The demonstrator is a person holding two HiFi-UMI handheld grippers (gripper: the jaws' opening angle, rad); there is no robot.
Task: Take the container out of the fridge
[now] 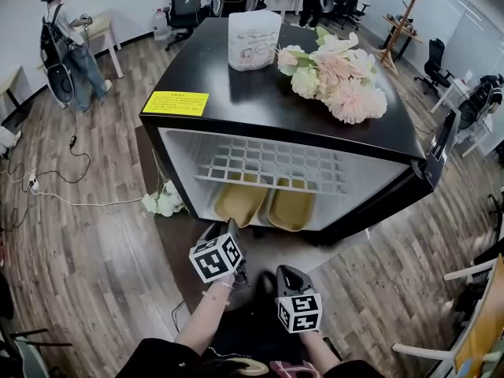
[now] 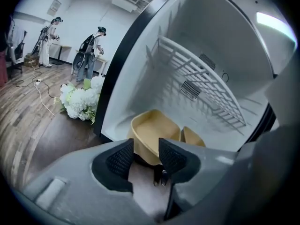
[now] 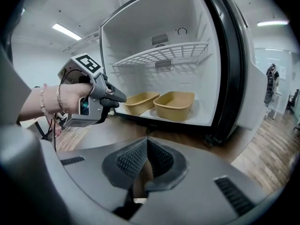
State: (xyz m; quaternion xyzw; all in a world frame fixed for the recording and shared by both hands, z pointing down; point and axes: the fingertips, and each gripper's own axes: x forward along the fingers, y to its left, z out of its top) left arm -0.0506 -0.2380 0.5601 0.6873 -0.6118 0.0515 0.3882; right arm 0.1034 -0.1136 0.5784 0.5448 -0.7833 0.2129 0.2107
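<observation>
The black fridge (image 1: 260,124) stands with its door (image 1: 437,152) swung open to the right. Two tan containers sit side by side on its floor under a white wire shelf (image 1: 268,168): the left container (image 1: 239,201) (image 2: 154,128) (image 3: 138,102) and the right container (image 1: 291,207) (image 3: 174,104). My left gripper (image 1: 223,231) (image 2: 146,156) (image 3: 117,99) is open just in front of the left container, with nothing pressed between its pads. My right gripper (image 1: 287,276) (image 3: 146,158) is shut and empty, lower and further back from the fridge.
Pink and white flowers (image 1: 335,77) and a white pack (image 1: 253,39) rest on the fridge top. White flowers (image 1: 161,201) lie on the floor by the fridge's left side. A cable (image 1: 55,187) runs across the wooden floor. A person (image 1: 67,42) stands far left; office chairs stand behind.
</observation>
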